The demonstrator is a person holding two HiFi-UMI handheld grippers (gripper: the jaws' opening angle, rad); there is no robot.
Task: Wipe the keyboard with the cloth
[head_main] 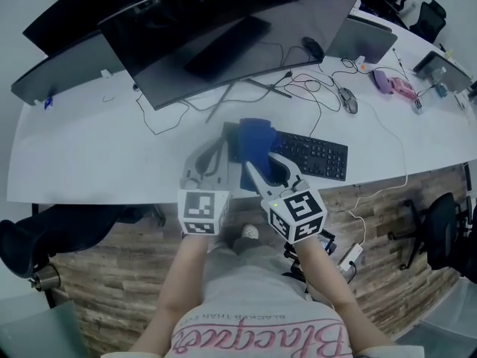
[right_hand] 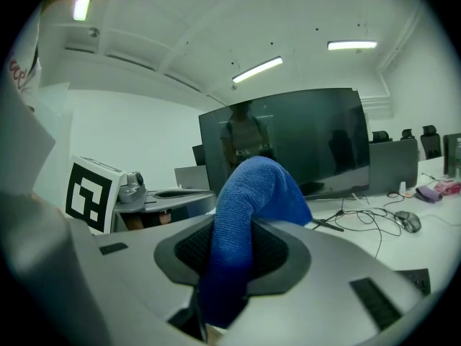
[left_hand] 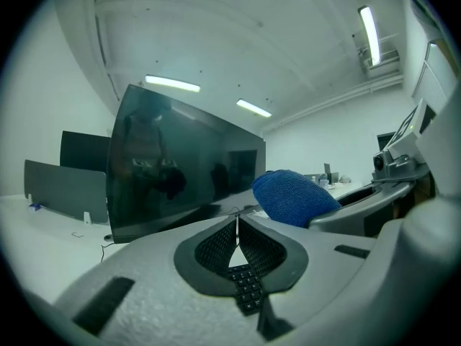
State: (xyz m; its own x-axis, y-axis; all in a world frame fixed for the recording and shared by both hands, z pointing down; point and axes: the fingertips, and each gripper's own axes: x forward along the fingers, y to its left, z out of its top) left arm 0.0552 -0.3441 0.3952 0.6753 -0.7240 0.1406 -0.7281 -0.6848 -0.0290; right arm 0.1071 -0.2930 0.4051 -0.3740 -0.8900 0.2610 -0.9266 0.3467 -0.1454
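The black keyboard [head_main: 313, 155] lies on the white desk [head_main: 97, 155] in front of the monitor. A blue cloth [head_main: 256, 142] covers the keyboard's left end; my right gripper [head_main: 262, 171] is shut on it, and the cloth [right_hand: 245, 215] bulges up between its jaws in the right gripper view. My left gripper [head_main: 211, 162] sits just left of the cloth, jaws shut with nothing between them. In the left gripper view the keys [left_hand: 247, 288] show below the closed jaws and the cloth [left_hand: 294, 197] rises to the right.
A large curved monitor [head_main: 223, 28] stands behind the keyboard, its stand foot [head_main: 257, 88] and several cables [head_main: 313, 88] close by. A mouse [head_main: 348, 100] and a pink object [head_main: 395, 84] lie to the right. The desk's front edge runs just under my grippers.
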